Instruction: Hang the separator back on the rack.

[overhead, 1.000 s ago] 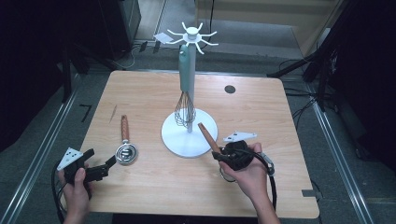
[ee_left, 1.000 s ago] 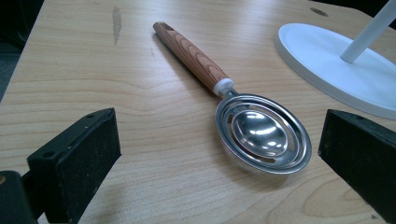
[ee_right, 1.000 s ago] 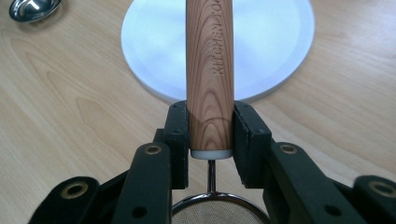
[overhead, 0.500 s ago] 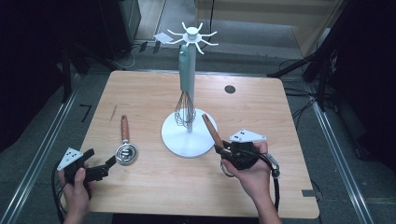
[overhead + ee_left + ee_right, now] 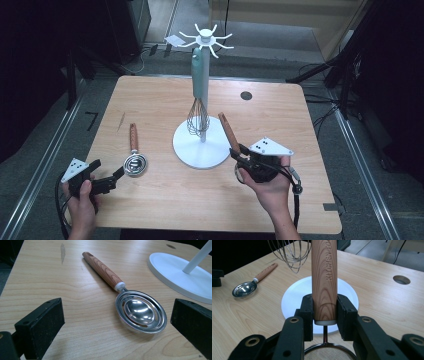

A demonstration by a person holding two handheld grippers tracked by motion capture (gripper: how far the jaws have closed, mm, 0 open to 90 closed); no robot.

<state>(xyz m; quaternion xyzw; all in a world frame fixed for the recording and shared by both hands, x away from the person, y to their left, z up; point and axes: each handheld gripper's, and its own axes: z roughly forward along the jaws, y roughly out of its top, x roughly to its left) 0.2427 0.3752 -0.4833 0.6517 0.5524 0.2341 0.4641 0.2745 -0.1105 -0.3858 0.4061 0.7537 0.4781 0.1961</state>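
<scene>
A white hook stand (image 5: 205, 36) rises from a round base (image 5: 186, 147) at mid-table, and a teal-handled wire whisk (image 5: 198, 118) hangs from it. My right gripper (image 5: 240, 156) is shut on the wooden handle (image 5: 227, 131) of a mesh strainer just right of the base. In the right gripper view the pads clamp that handle (image 5: 324, 277) near its white collar, with the mesh bowl (image 5: 329, 354) below the gripper (image 5: 325, 315). My left gripper (image 5: 107, 171) rests open at the front left. A steel slotted spoon (image 5: 140, 311) with a wooden handle lies flat ahead of its jaws (image 5: 117, 325).
A round hole (image 5: 245, 95) sits in the tabletop at the back right. The whisk's wires (image 5: 292, 255) hang just behind the held handle, above the base (image 5: 294, 295). The table's front edge is close to both hands, and dark floor with cables surrounds it.
My right gripper has risen a little with the strainer, and its handle tip now stands higher beside the stand. The left gripper and the spoon have stayed put.
</scene>
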